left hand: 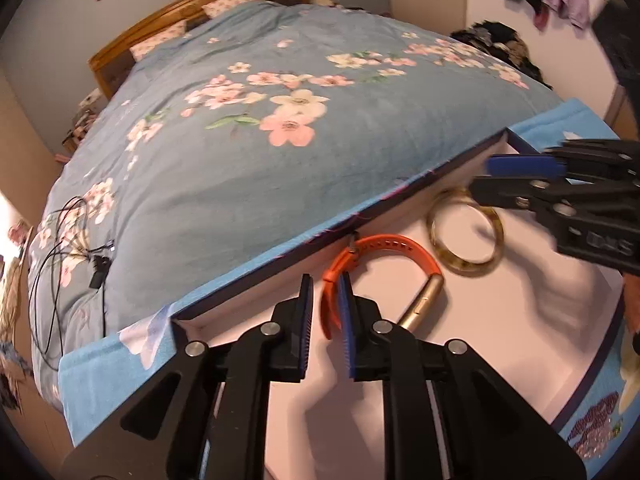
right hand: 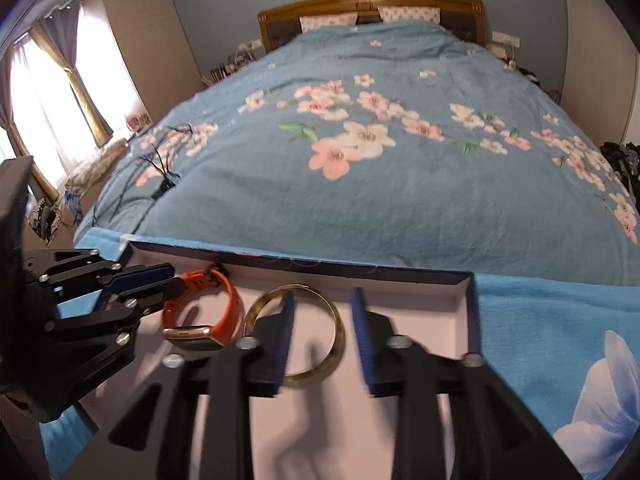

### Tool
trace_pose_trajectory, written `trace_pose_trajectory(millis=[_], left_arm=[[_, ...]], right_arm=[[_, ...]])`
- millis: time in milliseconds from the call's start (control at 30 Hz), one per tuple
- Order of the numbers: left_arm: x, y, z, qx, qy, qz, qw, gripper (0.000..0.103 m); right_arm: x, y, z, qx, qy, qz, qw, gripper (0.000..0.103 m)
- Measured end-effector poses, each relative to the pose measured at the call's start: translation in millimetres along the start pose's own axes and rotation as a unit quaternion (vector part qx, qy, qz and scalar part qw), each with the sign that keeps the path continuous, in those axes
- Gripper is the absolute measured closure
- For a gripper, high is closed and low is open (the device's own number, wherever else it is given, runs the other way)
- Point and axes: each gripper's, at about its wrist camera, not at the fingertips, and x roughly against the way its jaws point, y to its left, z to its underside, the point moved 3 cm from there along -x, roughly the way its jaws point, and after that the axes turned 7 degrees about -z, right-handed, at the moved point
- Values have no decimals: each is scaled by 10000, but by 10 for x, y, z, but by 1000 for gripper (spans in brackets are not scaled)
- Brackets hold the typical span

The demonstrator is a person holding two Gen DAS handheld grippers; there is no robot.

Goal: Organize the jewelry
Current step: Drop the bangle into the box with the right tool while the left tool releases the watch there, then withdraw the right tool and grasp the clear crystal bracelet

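A shallow box with a white floor (left hand: 500,320) and dark blue rim (right hand: 474,312) lies on the bed. In it lie an orange watch (left hand: 384,245) with a gold case (right hand: 192,333) and a gold bangle (left hand: 464,266), side by side. My left gripper (left hand: 325,304) is open, its fingers a little apart, with the orange strap just beside the right finger (left hand: 346,320). In the right wrist view it (right hand: 168,280) reaches to the watch (right hand: 228,312). My right gripper (right hand: 322,320) is open above the bangle (right hand: 338,334), holding nothing; it also shows in the left wrist view (left hand: 492,178).
The box rests on a light blue flowered cloth (right hand: 560,340) at the foot of a bed with a blue floral quilt (right hand: 380,184). Black cables (left hand: 68,236) lie on the quilt at the left. A wooden headboard (right hand: 368,4) stands far back.
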Motion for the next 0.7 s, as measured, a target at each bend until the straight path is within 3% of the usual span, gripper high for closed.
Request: trace_pose_trajectory(millis=[67,167,333,500,700], left_arm=[[111,57,34,181,-197,-48,9996,78],[399,135,154,421,-559,-45,9975,72],[961,136,474,619,-1102,151,9919,68],[1420,-26,922,591,-1353,468,9879,61],[1629,-248,1367,503,-1290,652,9882,58]], right_arm=[[155,66,33,146,-168,-104,9997,72],[521,205,168,481,-451,-442,9968,61],[971,374,495,928,-575,-805,9908,60],[1144,383,938,1080,-296,-945,9892,60],[1158,271,1422,906,145,-975,9910,64]])
